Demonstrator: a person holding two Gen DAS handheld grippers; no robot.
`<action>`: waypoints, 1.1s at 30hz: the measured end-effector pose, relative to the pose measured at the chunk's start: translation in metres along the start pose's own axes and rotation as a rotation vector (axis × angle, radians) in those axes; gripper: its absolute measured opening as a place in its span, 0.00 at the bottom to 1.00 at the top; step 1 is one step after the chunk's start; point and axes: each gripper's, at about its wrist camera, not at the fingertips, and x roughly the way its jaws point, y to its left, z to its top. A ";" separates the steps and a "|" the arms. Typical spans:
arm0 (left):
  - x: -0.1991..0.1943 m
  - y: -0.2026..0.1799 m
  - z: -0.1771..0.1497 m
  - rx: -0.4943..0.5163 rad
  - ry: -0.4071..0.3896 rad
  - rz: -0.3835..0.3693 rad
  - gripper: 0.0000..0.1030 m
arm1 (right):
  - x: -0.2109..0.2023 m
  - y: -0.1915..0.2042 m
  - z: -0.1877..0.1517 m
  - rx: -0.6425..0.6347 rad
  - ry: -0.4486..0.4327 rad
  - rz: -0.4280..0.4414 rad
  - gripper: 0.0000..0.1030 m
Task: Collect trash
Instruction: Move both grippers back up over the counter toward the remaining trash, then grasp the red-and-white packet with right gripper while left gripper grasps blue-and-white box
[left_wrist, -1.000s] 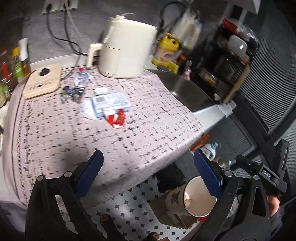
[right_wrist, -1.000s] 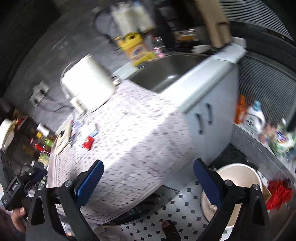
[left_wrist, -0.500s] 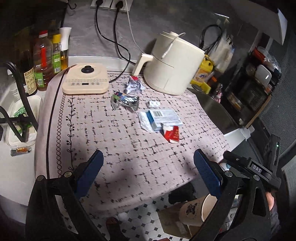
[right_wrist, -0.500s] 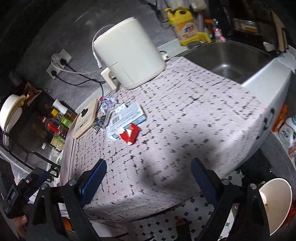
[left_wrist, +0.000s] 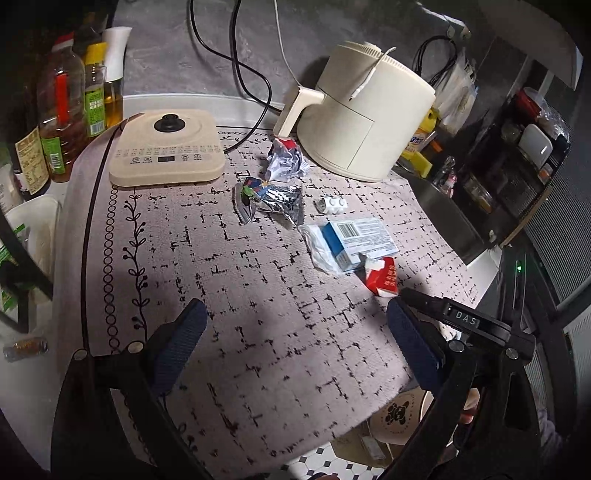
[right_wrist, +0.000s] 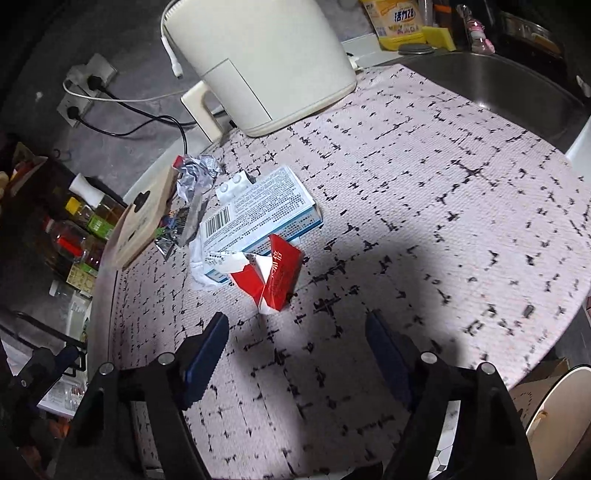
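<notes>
- Right wrist view: the right tongs (right_wrist: 295, 354) hang over the bench (right_wrist: 424, 184), just short of a torn red carton (right_wrist: 275, 280). The jaws are closing, with nothing between them.
- Left wrist view: the left tongs (left_wrist: 295, 347) are wide open and hold nothing.
- The trash lies together near the middle of the bench. The red carton touches a blue and white box (right_wrist: 258, 218), which rests on a white wrapper (left_wrist: 317, 247).
- Further back are a small white pill pack (left_wrist: 331, 204), a shiny foil bag (left_wrist: 273, 201) and a crumpled paper ball (left_wrist: 286, 162).
- A big cream cooker (left_wrist: 365, 122) and a flat cream hot plate (left_wrist: 166, 151) stand at the back.
</notes>
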 end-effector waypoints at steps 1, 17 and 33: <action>0.005 0.003 0.002 -0.002 0.005 -0.004 0.94 | 0.004 0.002 0.001 -0.003 -0.003 -0.009 0.72; 0.055 -0.002 0.036 0.046 0.026 -0.084 0.94 | 0.000 0.015 0.019 -0.050 -0.008 -0.009 0.10; 0.130 -0.073 0.066 0.461 0.102 -0.194 0.92 | -0.112 -0.086 -0.005 0.171 -0.132 -0.204 0.10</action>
